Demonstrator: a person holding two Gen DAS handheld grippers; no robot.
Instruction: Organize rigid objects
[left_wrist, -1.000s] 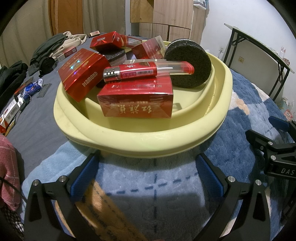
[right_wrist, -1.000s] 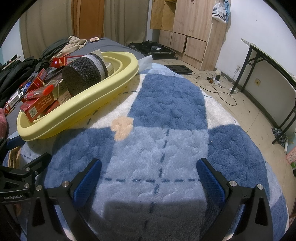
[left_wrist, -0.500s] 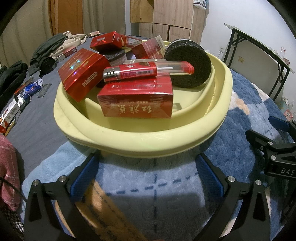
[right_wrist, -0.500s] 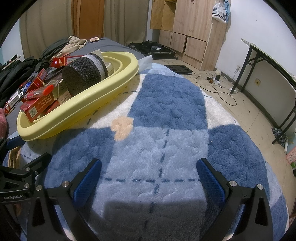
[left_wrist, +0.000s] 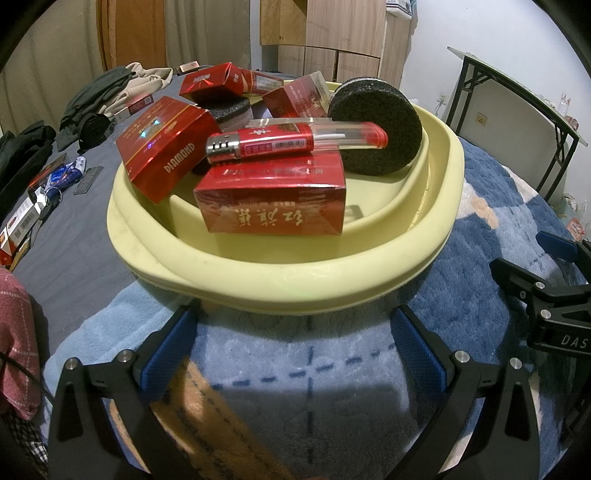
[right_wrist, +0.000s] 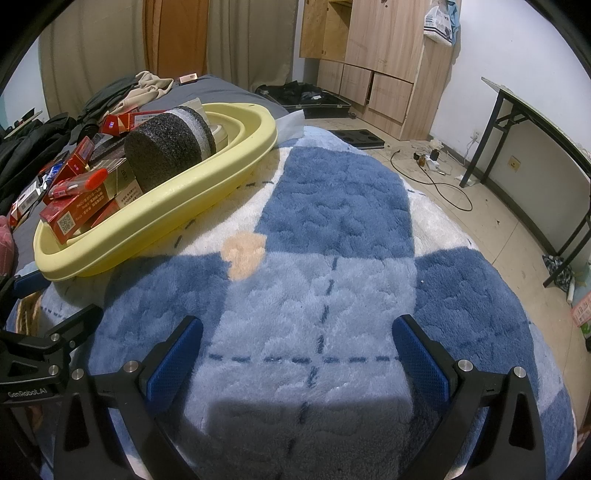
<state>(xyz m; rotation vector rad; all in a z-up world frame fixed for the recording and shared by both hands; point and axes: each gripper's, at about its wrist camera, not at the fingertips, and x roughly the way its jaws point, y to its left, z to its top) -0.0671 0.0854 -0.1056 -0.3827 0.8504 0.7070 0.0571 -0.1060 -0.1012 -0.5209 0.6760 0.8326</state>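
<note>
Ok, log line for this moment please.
left tongs: open, empty, facing yellow basin | right tongs: open, empty, over blue rug | red lighter: atop red box in basin

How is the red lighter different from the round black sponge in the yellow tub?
The lighter is long, thin, shiny red with a silver end; the black sponge is a thick, rough, dark disc. The lighter lies flat on a red box; the sponge stands on its edge, leaning against the tub's wall. Both sit in the yellow tub, and neither gripper holds them.
</note>
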